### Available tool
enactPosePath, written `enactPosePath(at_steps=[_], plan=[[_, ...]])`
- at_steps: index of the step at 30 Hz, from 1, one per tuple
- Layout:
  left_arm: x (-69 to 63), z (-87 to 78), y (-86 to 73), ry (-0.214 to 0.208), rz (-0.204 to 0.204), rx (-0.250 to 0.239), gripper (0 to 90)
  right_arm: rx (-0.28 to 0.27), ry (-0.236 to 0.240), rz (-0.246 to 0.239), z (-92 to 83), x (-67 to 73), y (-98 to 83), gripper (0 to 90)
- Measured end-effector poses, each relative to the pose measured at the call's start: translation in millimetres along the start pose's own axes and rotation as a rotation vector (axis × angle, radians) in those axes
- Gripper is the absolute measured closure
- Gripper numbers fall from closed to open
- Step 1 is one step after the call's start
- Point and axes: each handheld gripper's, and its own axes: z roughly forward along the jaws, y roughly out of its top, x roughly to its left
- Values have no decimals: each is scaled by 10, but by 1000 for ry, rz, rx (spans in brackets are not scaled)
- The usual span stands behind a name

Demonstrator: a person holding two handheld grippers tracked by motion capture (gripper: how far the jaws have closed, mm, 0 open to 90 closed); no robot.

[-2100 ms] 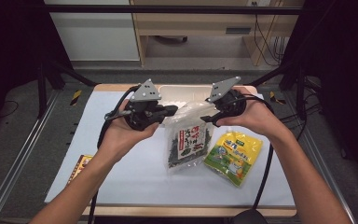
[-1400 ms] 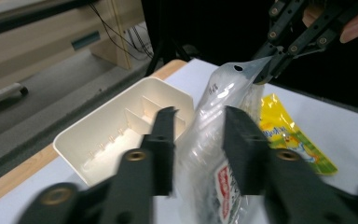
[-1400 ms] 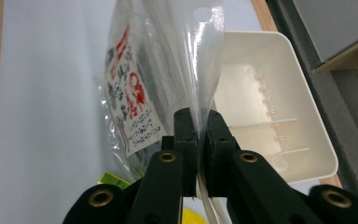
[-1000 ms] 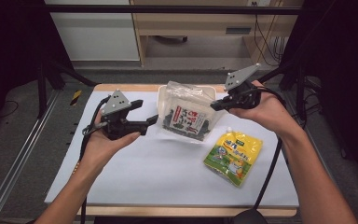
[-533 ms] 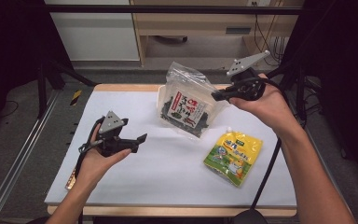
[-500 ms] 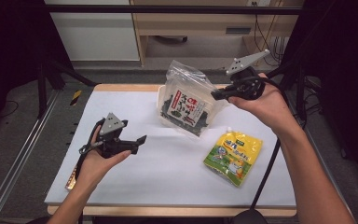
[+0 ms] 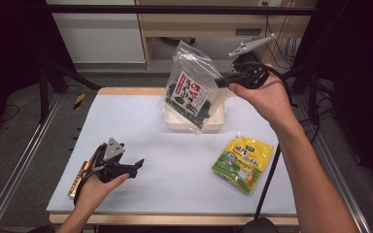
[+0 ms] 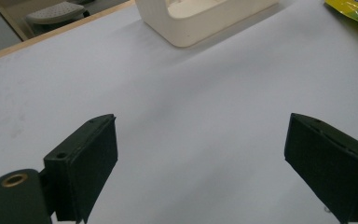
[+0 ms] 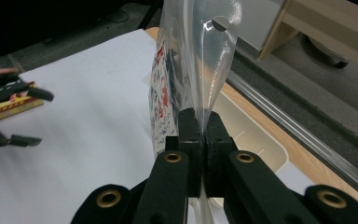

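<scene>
The counter (image 7: 175, 145) carries a cream tray (image 7: 218, 121) at its far middle, the landmark for everything here. A clear bag of dark seaweed (image 7: 192, 94) hangs in the air directly above that tray, its lower corner dipping toward the tray's inside. The right gripper (image 7: 223, 80), raised above the tray's right side, has its jaws clamped together on the bag's clear top edge, the film pinched flat between the pads. A yellow pouch (image 7: 243, 162) lies on the counter just nearer than the tray, to its right. The left gripper (image 7: 138, 165) is low over the counter, well apart from the tray toward the near left; its jaws have just been opening and stand wide with nothing between them.
</scene>
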Motion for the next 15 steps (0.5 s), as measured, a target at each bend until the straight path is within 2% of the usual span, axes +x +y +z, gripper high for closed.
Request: enactPosePath(at_steps=[5,8,15], plan=[[-31,-77,-38,-5,27,4,87,2,-58,32,67,-27,129,889],[-16,-110,-64,-5,24,3,85,-4,-72,59,124,-74,189,889],[42,-107,-136,-5,-7,12,85,-7,-65,145,300,-253,243,889]])
